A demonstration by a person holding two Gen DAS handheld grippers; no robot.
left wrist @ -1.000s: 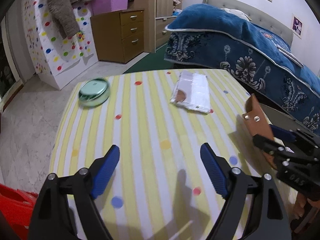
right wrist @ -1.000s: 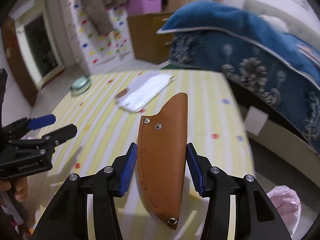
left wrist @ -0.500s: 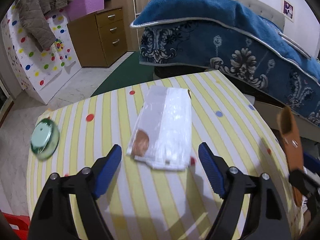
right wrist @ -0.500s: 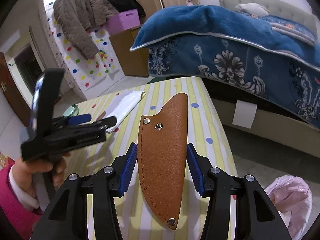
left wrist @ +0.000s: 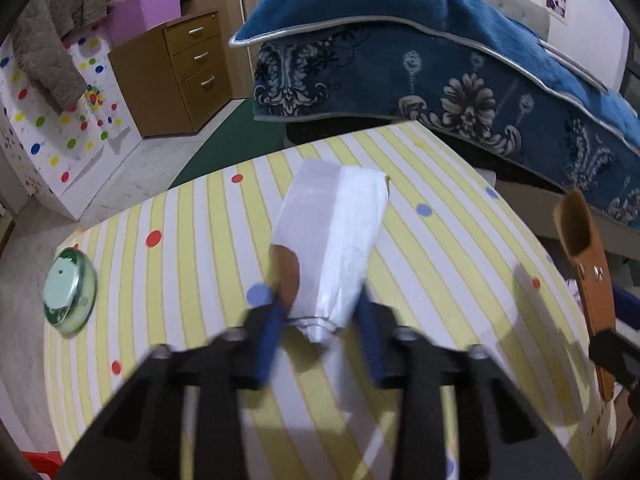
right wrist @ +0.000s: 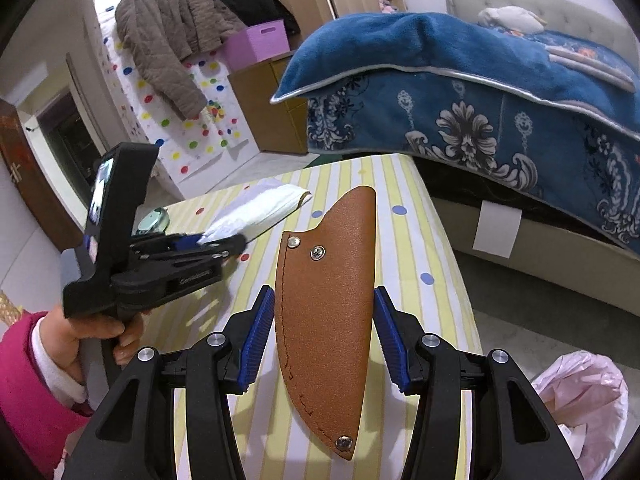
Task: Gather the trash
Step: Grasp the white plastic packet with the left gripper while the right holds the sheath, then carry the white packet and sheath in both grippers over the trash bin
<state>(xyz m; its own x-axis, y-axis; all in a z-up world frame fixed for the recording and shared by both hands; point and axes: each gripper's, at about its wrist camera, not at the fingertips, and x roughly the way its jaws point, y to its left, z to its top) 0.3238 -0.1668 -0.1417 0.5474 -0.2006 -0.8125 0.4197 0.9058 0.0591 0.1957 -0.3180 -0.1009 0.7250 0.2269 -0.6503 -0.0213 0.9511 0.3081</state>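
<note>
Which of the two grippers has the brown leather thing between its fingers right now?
The right gripper: the brown leather sheath stands between its blue fingers. The left gripper is closed around the white wrapper on the striped table instead.

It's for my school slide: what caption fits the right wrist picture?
Right gripper holds a brown leather sheath above the striped table; left gripper closes on a white wrapper.

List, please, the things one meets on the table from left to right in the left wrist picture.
Round green glass dish → white plastic package, its near end between the pads of the left gripper → brown leather sheath, at the table's right edge.
</note>
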